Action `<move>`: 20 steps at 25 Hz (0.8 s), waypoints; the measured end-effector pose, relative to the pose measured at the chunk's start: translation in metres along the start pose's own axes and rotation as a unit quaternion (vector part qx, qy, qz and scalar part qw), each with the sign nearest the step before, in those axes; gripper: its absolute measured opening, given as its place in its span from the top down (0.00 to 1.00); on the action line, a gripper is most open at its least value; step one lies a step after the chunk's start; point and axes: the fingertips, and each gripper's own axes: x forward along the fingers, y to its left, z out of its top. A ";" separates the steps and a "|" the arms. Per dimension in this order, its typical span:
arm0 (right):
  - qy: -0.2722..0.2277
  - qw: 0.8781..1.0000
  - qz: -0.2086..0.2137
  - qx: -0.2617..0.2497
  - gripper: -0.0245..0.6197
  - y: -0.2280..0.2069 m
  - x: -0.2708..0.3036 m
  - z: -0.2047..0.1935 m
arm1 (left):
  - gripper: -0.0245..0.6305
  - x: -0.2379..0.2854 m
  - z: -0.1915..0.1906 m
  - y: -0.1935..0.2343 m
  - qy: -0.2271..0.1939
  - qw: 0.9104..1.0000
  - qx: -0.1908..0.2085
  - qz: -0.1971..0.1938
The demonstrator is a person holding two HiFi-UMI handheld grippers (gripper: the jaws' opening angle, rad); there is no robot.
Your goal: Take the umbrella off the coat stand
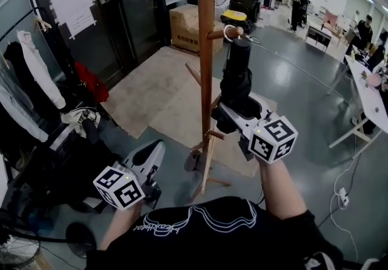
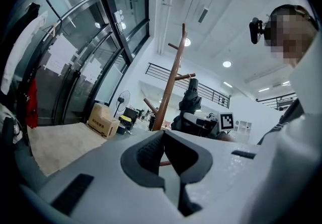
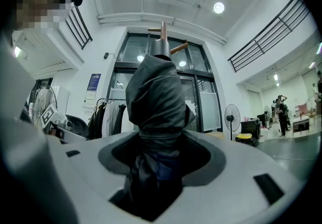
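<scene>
black folded umbrella [image 1: 236, 81], bunched fabric, upright, white strap [image 1: 227, 36] round peg [image 1: 216, 34]

My right gripper [image 1: 238, 107]: smooth matt white plastic. The umbrella [image 1: 237, 77] is crinkled black cloth, slightly sheeny. The coat stand [image 1: 205, 32] is varnished reddish wood. Below, a glossy grey floor [image 1: 303, 87], a matt beige mat [image 1: 151, 93], a plain cardboard box [image 1: 183, 25].

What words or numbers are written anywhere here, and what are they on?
Nothing here reads clearly enough to quote.
Black shirt: white curly writing, upside down, too unclear to read.
Paper sheets on the glass door: print too small.
Cardboard box: dark print, blurred.
Blue sign on the wall: too small.
Two marker cubes: black-and-white square patterns, no letters.
</scene>
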 end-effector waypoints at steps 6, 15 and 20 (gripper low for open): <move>-0.019 1.000 -0.006 -0.005 0.57 0.003 -0.019 0.019 | 0.95 0.001 0.002 -0.008 0.001 1.000 0.007 -0.010; -0.033 0.999 -0.001 0.006 0.57 0.024 -0.057 0.023 | 0.95 0.011 -0.005 -0.022 0.009 0.999 0.007 -0.031; -0.020 1.000 0.006 0.021 0.57 0.042 -0.074 0.007 | 0.95 0.013 -0.009 -0.031 0.014 0.999 0.007 -0.046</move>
